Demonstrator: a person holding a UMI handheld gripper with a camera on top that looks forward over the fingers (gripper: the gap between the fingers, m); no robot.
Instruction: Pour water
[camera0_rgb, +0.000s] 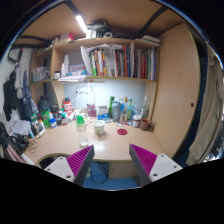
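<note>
Green-capped bottle (81, 127) stands upright near the counter's (110, 145) front edge, ahead of the left pad; contents indiscernible. White cup (99, 127) just beside it. Gripper (108, 163) jaws released, holding nothing. Bookshelf (115, 63) above.

A wooden desk (110, 143) sits at 6 o'clock. A shelf of books (118, 62) hangs at 12. A bright lamp (81, 22) shines at 11.

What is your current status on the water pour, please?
Gripper open, empty, well short of the desk. Green-capped bottle and white cup standing on desk, untouched. Path ahead unobstructed; clutter only along the desk's back edge.
</note>
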